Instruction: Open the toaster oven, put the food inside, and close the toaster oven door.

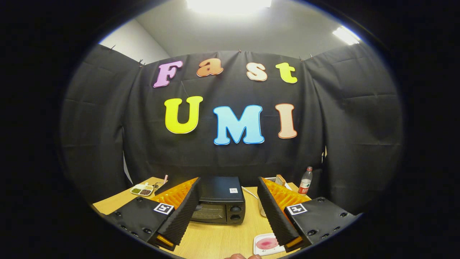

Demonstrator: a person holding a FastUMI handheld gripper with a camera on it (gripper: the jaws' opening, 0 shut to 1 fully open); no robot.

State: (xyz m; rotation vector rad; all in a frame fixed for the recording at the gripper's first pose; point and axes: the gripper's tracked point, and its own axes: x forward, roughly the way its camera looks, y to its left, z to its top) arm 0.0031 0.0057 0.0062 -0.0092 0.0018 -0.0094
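A black toaster oven (220, 201) stands on the wooden table (215, 239) with its glass door shut and two knobs on its right side. It sits beyond my gripper (229, 184), framed by the two fingers. The gripper is open, the fingers spread wide with nothing between them. A white plate (266, 244) carrying a pink piece of food lies on the table close to the right finger, partly hidden by it.
A divided white dish (142, 189) with small portions sits at the table's far left. A clear bottle with a red cap (306, 181) stands at the far right. A white cable (250, 193) runs from the oven's right side. A fingertip (241, 256) shows at the near edge.
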